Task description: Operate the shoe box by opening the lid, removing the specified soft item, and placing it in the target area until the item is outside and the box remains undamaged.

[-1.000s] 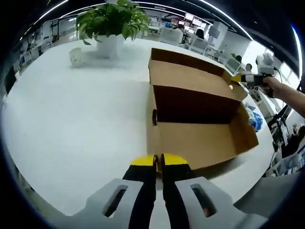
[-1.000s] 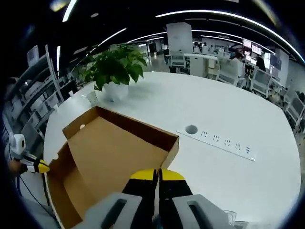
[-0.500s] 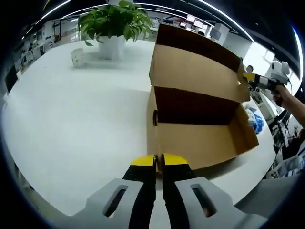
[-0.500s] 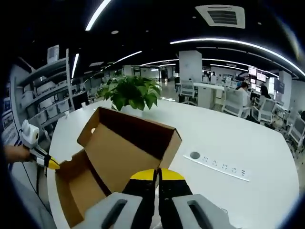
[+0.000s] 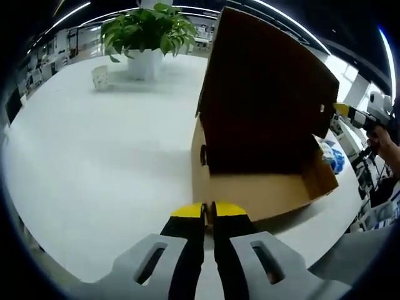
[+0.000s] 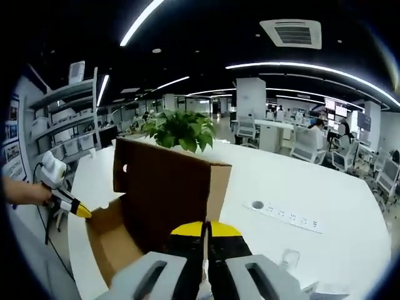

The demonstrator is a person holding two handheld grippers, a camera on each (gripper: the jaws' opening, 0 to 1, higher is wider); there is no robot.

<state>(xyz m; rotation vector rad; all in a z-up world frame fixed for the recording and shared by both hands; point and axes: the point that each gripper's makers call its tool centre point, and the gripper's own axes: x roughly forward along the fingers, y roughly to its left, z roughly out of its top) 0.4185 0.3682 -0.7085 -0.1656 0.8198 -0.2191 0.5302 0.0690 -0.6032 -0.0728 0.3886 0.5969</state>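
On the white office table (image 5: 94, 156), the brown cardboard shoe box (image 5: 250, 187) lid (image 6: 162, 187) stands raised for access; both grippers, left (image 5: 208, 209) and right (image 6: 204, 226), pinch closed, apparently empty.

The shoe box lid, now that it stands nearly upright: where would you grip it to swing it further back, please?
Probably the lid is best pinched at its free top edge, coming from the open front side of the shoe box. That edge stands clear of the walls and is farthest from the hinge.
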